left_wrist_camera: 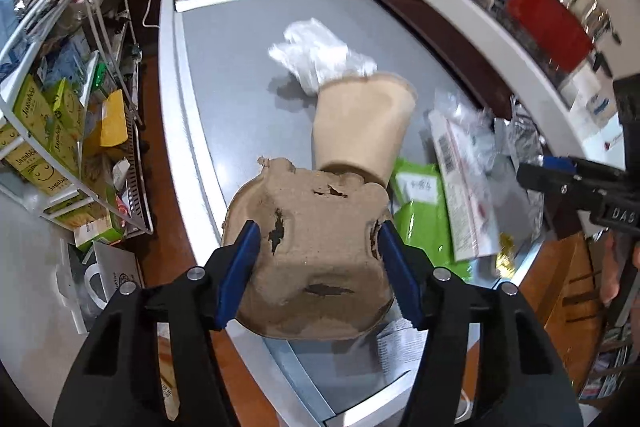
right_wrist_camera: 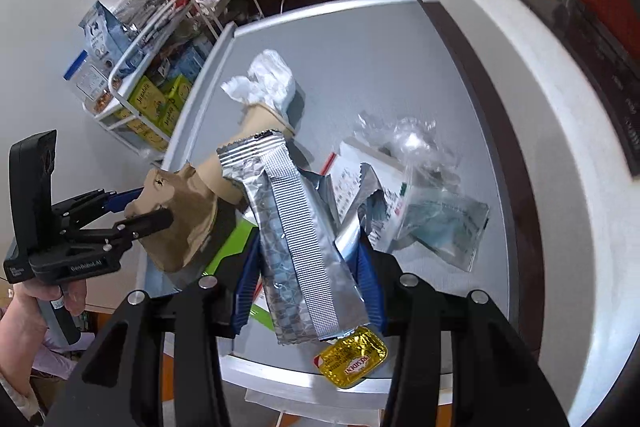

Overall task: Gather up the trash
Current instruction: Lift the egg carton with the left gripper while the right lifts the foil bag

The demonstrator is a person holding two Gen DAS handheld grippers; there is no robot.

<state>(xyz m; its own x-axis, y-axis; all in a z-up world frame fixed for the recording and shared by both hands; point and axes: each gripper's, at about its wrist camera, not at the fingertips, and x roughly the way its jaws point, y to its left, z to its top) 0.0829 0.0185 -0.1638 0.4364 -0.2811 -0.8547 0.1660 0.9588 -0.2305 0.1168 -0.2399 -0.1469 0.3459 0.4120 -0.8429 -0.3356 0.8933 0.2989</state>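
My left gripper (left_wrist_camera: 316, 243) is shut on a torn brown pulp cup carrier (left_wrist_camera: 312, 259), held above the grey table's near edge; it also shows at the left of the right wrist view (right_wrist_camera: 180, 219). A tan paper cup (left_wrist_camera: 360, 127) with a white plastic bag (left_wrist_camera: 316, 55) stuffed in it lies just beyond the carrier. My right gripper (right_wrist_camera: 308, 259) is shut on a silver foil wrapper (right_wrist_camera: 296, 235), lifted over the table. Below it lies a gold butter packet (right_wrist_camera: 352, 359).
On the grey table (right_wrist_camera: 360, 47) lie a green packet (left_wrist_camera: 424, 211), a printed paper slip (left_wrist_camera: 460, 179), clear plastic bags (right_wrist_camera: 416, 147) and a foil pouch (right_wrist_camera: 444, 223). A wire rack (left_wrist_camera: 60, 115) of boxes stands left. A cluttered white counter (right_wrist_camera: 520, 87) runs right.
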